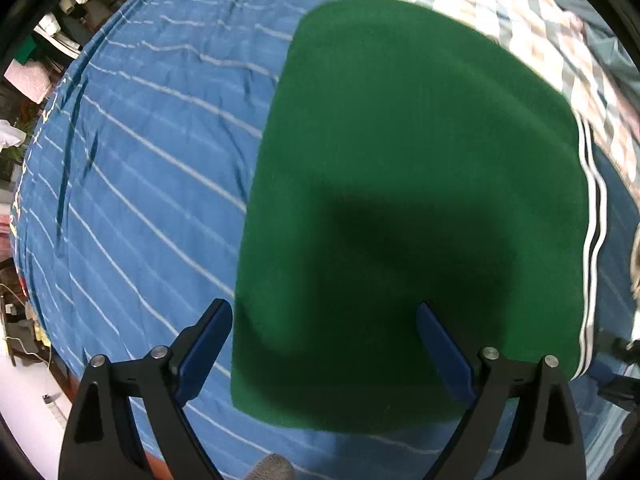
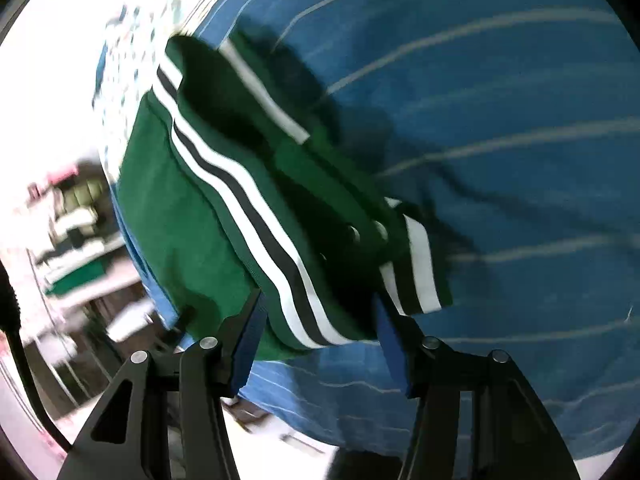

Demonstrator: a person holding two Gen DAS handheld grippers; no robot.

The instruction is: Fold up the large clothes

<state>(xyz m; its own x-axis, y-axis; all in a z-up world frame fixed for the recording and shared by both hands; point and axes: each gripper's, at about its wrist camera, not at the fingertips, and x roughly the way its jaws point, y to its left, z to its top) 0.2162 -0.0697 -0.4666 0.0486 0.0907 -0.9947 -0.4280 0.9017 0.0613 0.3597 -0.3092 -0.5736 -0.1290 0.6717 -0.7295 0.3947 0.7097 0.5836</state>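
Note:
A green garment [image 1: 400,184] lies folded into a flat rectangle on a blue striped bedsheet [image 1: 152,168], with white and black trim stripes [image 1: 594,216] along its right edge. My left gripper [image 1: 324,312] is open and empty, hovering above the garment's near edge. In the right wrist view the same garment [image 2: 180,216] shows its striped trim [image 2: 256,216] and a buttoned collar [image 2: 416,264]. My right gripper [image 2: 318,308] is open, its fingers standing either side of the garment's near striped edge; contact cannot be told.
A checked quilt [image 1: 500,12] lies beyond the garment at the far side of the bed. Shelves with clutter [image 1: 44,64] stand past the bed's left edge. The bed's edge [image 2: 280,408] and the floor show below in the right wrist view.

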